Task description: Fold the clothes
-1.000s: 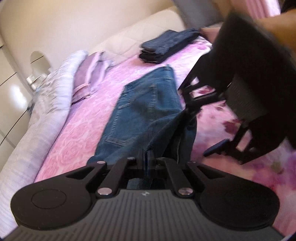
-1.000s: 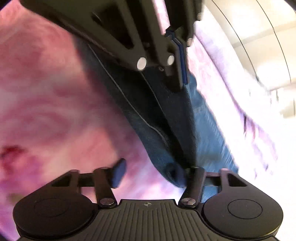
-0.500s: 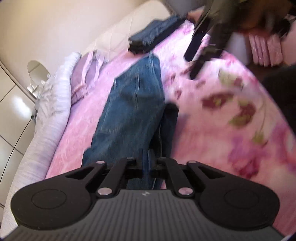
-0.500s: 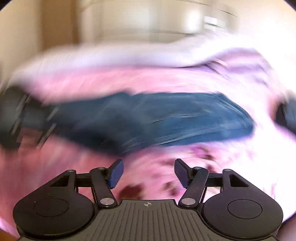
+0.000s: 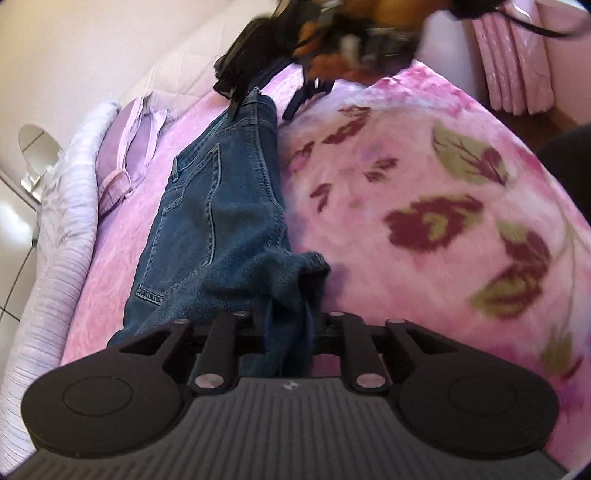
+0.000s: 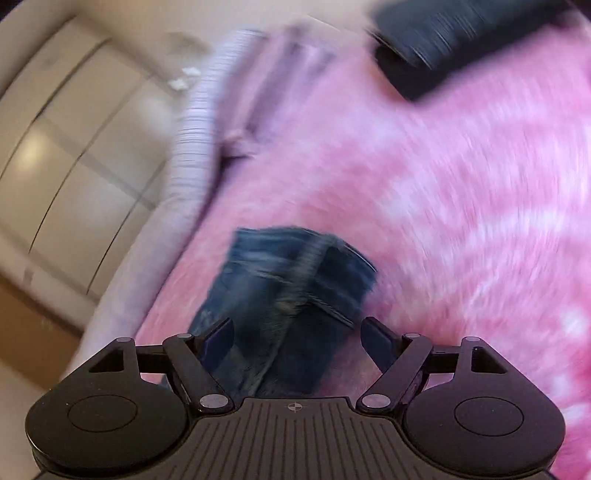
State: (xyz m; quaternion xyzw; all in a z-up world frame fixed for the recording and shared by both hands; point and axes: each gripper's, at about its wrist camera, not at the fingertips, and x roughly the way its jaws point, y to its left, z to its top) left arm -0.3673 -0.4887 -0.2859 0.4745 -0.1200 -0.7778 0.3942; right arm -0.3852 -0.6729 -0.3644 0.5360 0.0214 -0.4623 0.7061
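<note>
So the right gripper (image 6: 297,332) has left the near end of the jeans (image 5: 218,221) in the last second and swung to the far end, jaws now spread wide over the waistband. The left gripper (image 5: 286,325) still pinches a bunched hem. Looks like a lengthwise fold setup. The jeans lie stretched along the fuzzy pink floral blanket (image 5: 424,192): thick denim, stitched pocket. A dark folded stack (image 6: 461,33) sits beyond.

You've got a bed (image 5: 424,177) under a pink floral blanket, a cream quilted headboard (image 5: 173,70), glossy cream wardrobes (image 6: 70,158) alongside, and pink curtains (image 5: 517,74) beyond.
</note>
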